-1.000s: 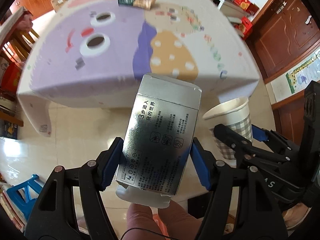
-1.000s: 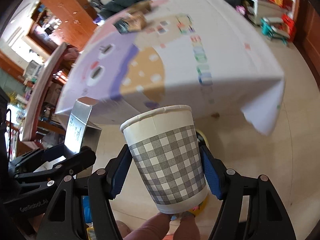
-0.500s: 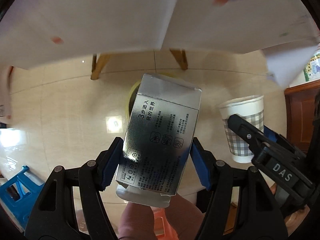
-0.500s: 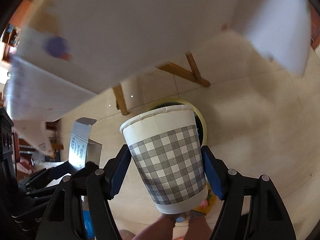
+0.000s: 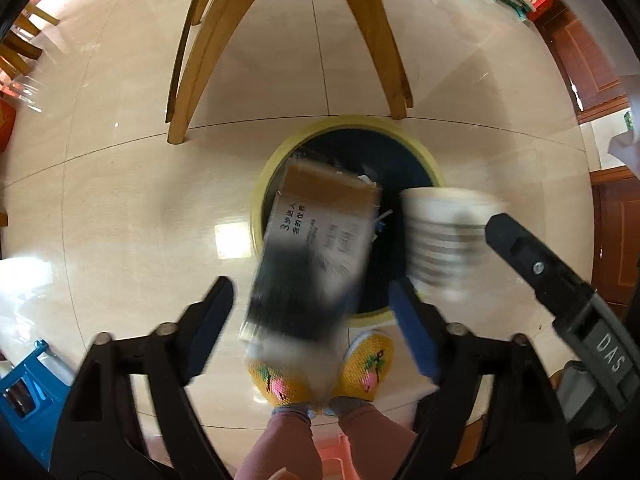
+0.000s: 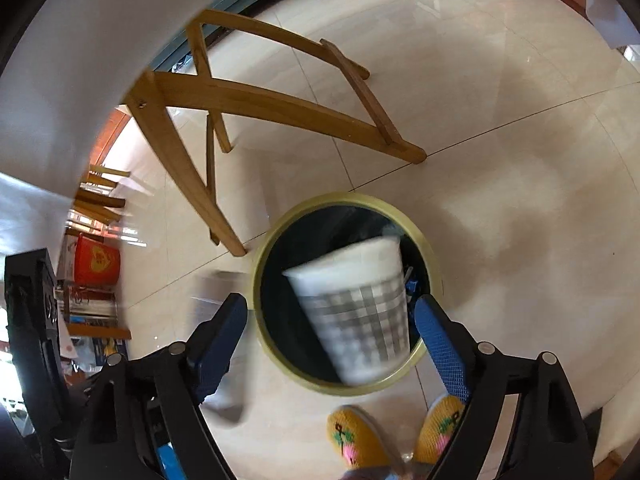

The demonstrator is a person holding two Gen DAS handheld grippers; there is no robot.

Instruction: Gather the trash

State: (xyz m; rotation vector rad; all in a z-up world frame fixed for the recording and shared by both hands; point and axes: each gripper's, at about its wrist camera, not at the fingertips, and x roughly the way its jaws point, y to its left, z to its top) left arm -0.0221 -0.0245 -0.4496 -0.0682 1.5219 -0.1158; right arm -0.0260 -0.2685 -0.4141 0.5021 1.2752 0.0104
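Both jaws spread wide, gripping nothing. Box point(image 5: 312, 256) blurring, long axis pointing into bin point(image 5: 264, 184); cup point(image 6: 360, 312) tilting rim-up over it.

Bright daylight glares off the floor point(image 5: 230, 240), perhaps from a window at left. The box point(image 5: 316, 256) and cup point(image 6: 356, 312) are motion-blurred; fisheye edges bend and darken.

Tiled floor point(image 5: 120, 200): yellow-rimmed bin point(image 5: 276, 168), wooden table legs point(image 5: 200, 60), slippered feet point(image 5: 280, 380).
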